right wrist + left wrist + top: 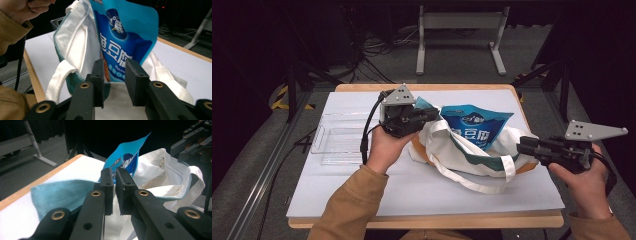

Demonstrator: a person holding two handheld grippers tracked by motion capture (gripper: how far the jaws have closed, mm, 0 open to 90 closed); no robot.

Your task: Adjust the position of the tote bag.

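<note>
High view showed the left gripper (432,115) clamped on the limp tote bag's (472,160) rim, the right gripper (523,146) parted; the slippery blue pouch (474,125) wanted gripping at its top.

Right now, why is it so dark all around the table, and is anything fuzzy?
High view: light falls on the white table, while the floor and stands behind sink into black. Left gripper view: the close black jaws look soft and the blue pouch sits against a black background. Right gripper view: the blue pouch is bright and its print readable, but the hand at the top corner is blurry.
</note>
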